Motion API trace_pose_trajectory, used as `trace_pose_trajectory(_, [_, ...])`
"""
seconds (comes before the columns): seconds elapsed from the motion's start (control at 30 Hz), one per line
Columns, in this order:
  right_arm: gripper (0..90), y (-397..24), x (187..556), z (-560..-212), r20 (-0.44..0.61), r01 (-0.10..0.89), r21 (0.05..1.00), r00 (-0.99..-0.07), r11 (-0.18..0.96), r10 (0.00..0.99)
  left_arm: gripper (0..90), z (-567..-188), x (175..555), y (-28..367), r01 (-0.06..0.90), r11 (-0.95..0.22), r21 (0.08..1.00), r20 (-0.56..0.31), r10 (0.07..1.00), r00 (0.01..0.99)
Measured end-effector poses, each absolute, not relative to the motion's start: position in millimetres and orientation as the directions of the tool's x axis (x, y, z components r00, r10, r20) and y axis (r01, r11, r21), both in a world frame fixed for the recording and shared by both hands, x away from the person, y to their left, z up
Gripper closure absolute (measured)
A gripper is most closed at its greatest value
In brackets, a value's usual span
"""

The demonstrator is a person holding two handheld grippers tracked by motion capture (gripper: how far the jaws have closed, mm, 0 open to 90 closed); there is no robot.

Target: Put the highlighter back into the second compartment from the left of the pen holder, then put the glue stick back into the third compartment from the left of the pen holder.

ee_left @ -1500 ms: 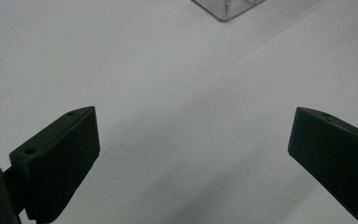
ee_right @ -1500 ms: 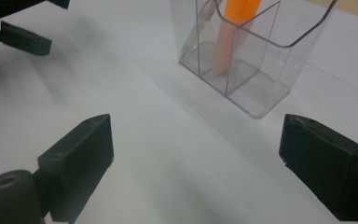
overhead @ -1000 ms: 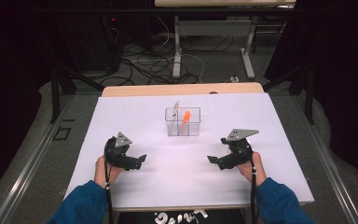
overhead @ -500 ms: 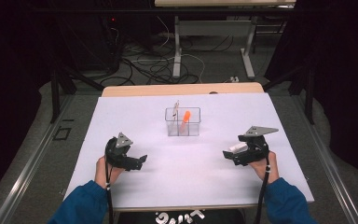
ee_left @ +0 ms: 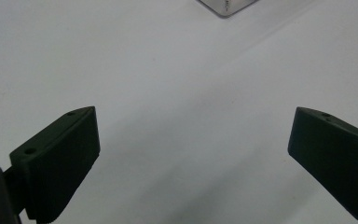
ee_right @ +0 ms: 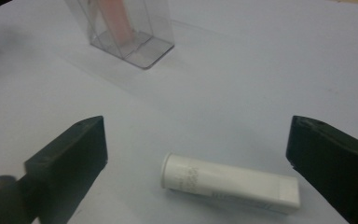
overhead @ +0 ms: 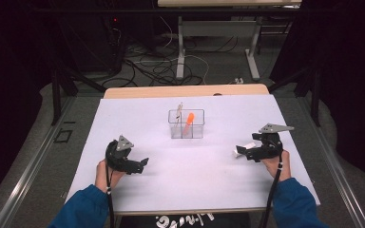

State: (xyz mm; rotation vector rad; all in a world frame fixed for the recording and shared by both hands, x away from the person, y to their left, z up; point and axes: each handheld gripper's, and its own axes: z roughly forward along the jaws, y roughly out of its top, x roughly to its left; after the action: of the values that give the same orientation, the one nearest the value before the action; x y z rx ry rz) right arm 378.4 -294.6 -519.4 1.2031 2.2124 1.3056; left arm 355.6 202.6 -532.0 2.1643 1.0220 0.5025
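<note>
A: Start close in. What has just changed at the right tongs (ee_right: 196, 154)?

B: They have slid outward along the table's (overhead: 138, 109) right side since a moment ago, and the jaws have just been closing a little. They are not gripping: the white tube (ee_right: 230, 183) lies flat on the white cover between the two black jaws, with clear space on either side of it.

A: So what does that mean for the work?

B: I'd judge the hand has lined itself up for a pick. The tube lies crosswise between the jaws, cap end towards the left jaw, so closing on it looks like the next step.

A: And the left tongs (ee_left: 191, 144)?

B: Wide open over bare cover, holding nothing, resting where they were a second ago.

A: What does the high view add?

B: There the white tube (overhead: 244, 149) is only a pale sliver at the tip of the right tongs (overhead: 241, 152), too small to read. But it shows the left tongs (overhead: 142, 164) well apart on the near left, and farther off, mid-table, the clear divided box (overhead: 186, 124) with an orange item (overhead: 188, 122) leaning in it.
</note>
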Motion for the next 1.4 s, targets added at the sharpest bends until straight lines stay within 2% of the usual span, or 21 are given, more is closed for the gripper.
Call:
trace_pose_trajectory(0.23, [22.5,-310.4,383.5,-522.1,0.135,0.519,0.833,-0.529,0.194,0.838,2.0,-532.4,355.3,201.8,0.526,-0.461,0.715,0.056,0.787,0.614])
trace_pose_trajectory(0.33, [32.9,-317.4,383.1,-522.7,0.123,0.523,0.831,-0.502,0.187,0.856,2.0,-532.3,354.8,201.7,0.521,-0.471,0.712,0.063,0.781,0.621])
trace_pose_trajectory(0.43, [46.4,-322.6,383.1,-523.7,0.121,0.53,0.83,-0.473,0.172,0.873,2.0,-532.8,354.9,202.5,0.518,-0.454,0.725,0.058,0.789,0.611])
trace_pose_trajectory(0.47, [56.2,-324.1,382.8,-523.9,0.112,0.524,0.835,-0.461,0.168,0.88,2.0,-531.9,355.2,203.7,0.523,-0.463,0.716,0.061,0.787,0.614])
trace_pose_trajectory(0.53, [67.2,-325.3,380.6,-522.5,0.091,0.505,0.847,-0.444,0.165,0.891,2.0,-531.7,355.5,203.7,0.521,-0.465,0.716,0.061,0.785,0.616])
trace_pose_trajectory(0.77, [88.0,-325.8,381.5,-526.0,0.083,0.531,0.83,-0.422,0.172,0.903,2.0,-531.8,355.2,202.5,0.513,-0.458,0.726,0.063,0.787,0.614])
trace_pose_trajectory(1.0, [90.0,-325.9,386.8,-531.8,0.039,0.557,0.801,-0.412,0.218,0.91,2.1,-531.3,356.2,203.6,0.515,-0.469,0.717,0.065,0.781,0.621])
trace_pose_trajectory(1.4, [90.0,-325.4,398.1,-546.4,0.066,0.639,0.743,-0.367,0.199,0.928,2.1,-532.4,356.2,202.4,0.513,-0.461,0.724,0.063,0.785,0.616])
